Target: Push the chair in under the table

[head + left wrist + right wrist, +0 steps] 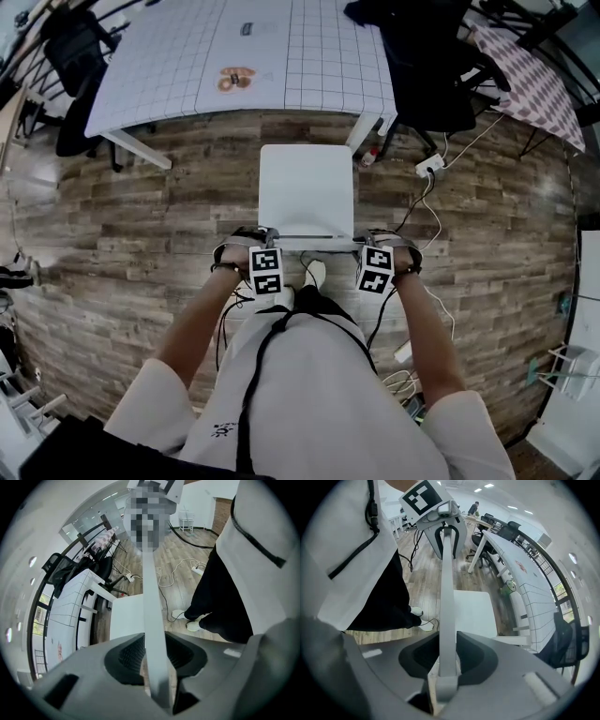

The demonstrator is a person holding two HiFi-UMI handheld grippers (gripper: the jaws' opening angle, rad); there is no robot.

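A white chair stands on the wood floor just short of the table; its seat [307, 190] faces the table and its backrest's top rail [307, 238] is nearest me. The table [187, 66] has a white grid-patterned top. My left gripper [261, 247] grips the rail's left end, and the rail [153, 620] runs between the jaws, with the pads [129, 656] against it. My right gripper [377, 247] grips the right end in the same way, with the rail [446, 616] clamped between its pads [471, 656]. A narrow strip of floor separates seat and table edge.
White table legs [363, 131] stand on either side of the gap ahead of the chair. A black office chair [427, 75] sits at the table's right corner, another [75, 56] at the far left. A power strip [429, 167] and cables lie to the right.
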